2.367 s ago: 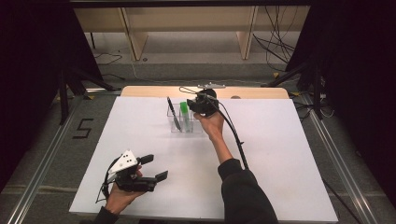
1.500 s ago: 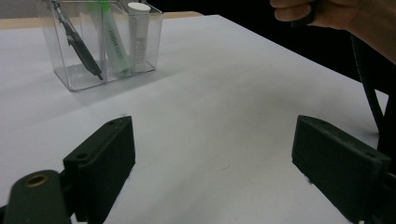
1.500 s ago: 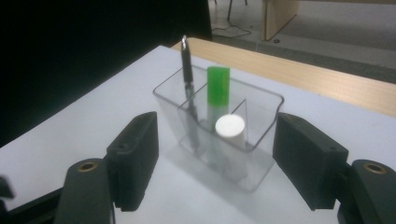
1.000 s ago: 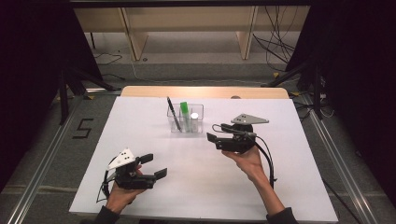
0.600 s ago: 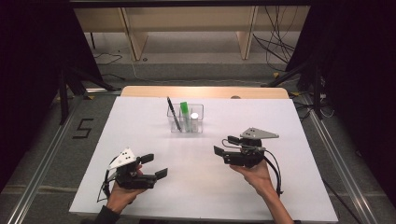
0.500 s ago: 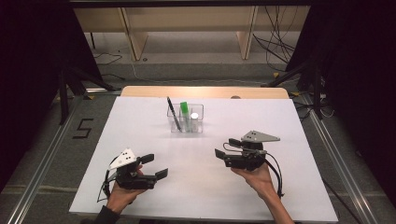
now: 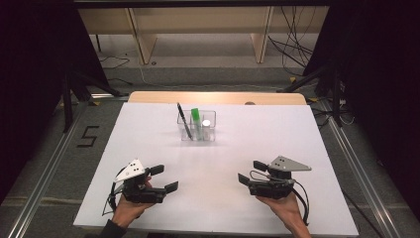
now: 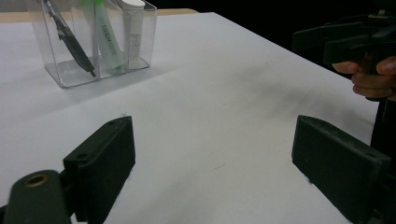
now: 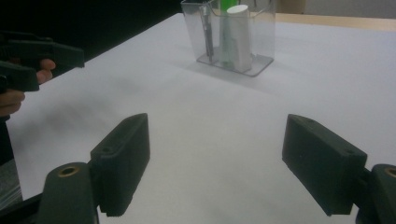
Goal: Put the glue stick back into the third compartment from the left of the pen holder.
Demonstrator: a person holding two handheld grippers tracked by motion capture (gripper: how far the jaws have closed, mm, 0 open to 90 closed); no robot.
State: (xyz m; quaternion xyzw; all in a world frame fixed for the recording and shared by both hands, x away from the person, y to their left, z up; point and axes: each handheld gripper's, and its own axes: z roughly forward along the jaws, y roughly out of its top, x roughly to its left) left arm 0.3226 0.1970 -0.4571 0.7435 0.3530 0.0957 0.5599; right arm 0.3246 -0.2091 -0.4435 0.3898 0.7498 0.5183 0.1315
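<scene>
A clear plastic organiser [image 7: 198, 130] stands at the far middle of the white table [image 7: 297, 134]. In it are a black pen [image 7: 183, 120], a green highlighter [image 7: 195, 118] and a white tube [image 7: 206, 124]. My left gripper [image 7: 166, 178] rests near the front left, open and empty. My right gripper [image 7: 249, 172] is at the front right, open; its jaws have just been opening, with nothing between them. In the left gripper view the organiser [image 8: 93, 42] lies beyond my open left gripper [image 8: 210, 172]. The right gripper view has the organiser [image 9: 229, 37] ahead of my open right gripper [image 9: 217, 168].
A wooden strip [image 7: 218, 97] runs along the table's far edge. On the floor at the left is a "5" mark [image 7: 88, 137], with metal rails on both sides. Cables [image 7: 297, 44] lie at the back right. The other gripper shows in each gripper view [image 8: 336, 39] [image 9: 37, 56].
My right hand has come back from the organiser to the table's front right and sunk lower, its jaws empty. The left hand has stayed put.
</scene>
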